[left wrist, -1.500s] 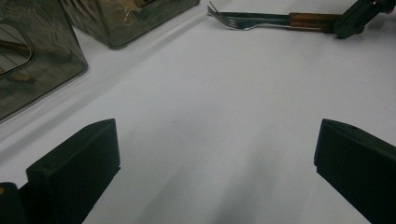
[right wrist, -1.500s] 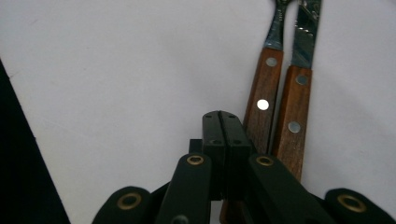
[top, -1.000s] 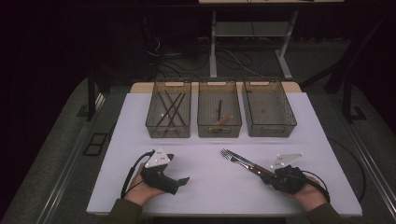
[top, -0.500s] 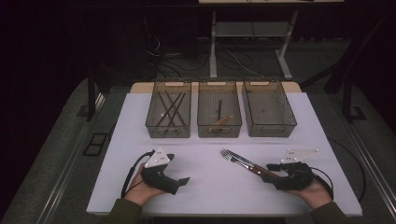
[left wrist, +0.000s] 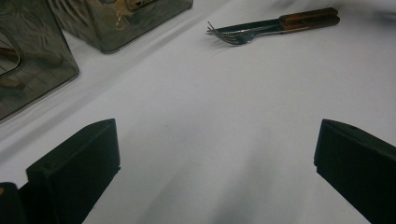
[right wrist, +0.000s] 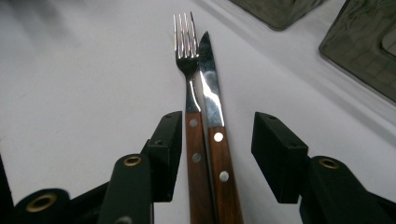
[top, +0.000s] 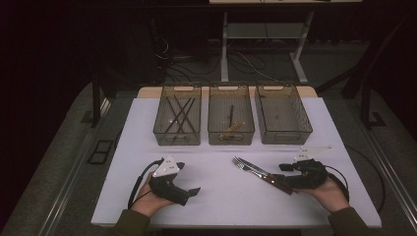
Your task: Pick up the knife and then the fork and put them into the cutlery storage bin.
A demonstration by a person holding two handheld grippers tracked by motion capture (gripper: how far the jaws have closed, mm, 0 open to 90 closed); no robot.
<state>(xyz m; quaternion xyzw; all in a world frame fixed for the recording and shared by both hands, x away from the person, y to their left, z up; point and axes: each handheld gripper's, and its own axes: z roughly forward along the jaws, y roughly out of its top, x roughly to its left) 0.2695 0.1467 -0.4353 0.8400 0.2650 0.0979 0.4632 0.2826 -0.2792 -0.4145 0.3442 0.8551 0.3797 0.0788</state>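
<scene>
A fork (right wrist: 187, 70) and a knife (right wrist: 210, 88) lie side by side on the white tabletop (top: 221, 196), their wooden handles touching along their length and their metal ends pointing away from the right gripper (top: 295, 173). In the right gripper view the two handles run up between the black jaws. The left jaw's pad stands just beside the fork's handle, so close that I cannot tell whether it touches; the right jaw's pad stands clearly apart from the knife's handle, with bare tabletop showing in the gap. The jaws are part-way open and have just been closing a little after opening, with both handles between them but not clamped.

In the high view the pair lies slantwise on the right half of the tabletop, the fork's tines toward the middle and the handles running under the front of the right gripper, which sits in the person's right hand (top: 329, 194).

The left gripper (top: 184, 191) rests in the left hand (top: 147, 199) on the left half of the tabletop, well apart from the fork and knife. In the left gripper view its jaws stand wide with nothing but bare tabletop between them, and the fork and knife show far off at the top.

Three clear bins (top: 231, 120) stand in a row at the far side of the tabletop, beyond both grippers.
</scene>
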